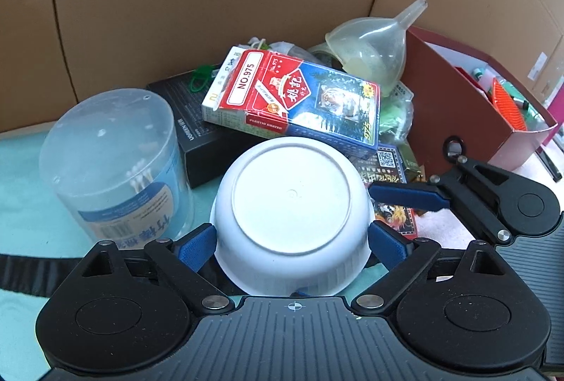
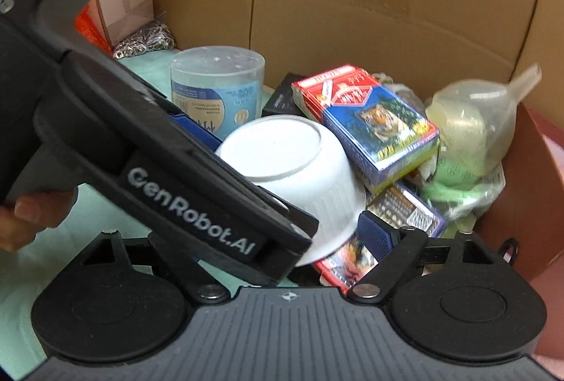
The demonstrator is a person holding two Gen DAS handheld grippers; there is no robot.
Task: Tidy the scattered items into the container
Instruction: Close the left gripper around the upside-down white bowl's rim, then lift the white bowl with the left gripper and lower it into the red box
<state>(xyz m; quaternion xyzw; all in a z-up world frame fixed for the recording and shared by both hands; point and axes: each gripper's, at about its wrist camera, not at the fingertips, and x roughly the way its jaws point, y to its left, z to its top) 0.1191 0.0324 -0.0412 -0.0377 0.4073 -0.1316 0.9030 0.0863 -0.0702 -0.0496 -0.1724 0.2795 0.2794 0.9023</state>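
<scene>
The white bowl sits upside down on the worktop, held between the left gripper jaws, whose blue pads press its sides. Just beyond it a playing-card box leans over a black box; a swab jar stands to the left and a funnel lies far right, beside the red container. The right gripper hangs near the bowl's right side, its jaws open.
</scene>
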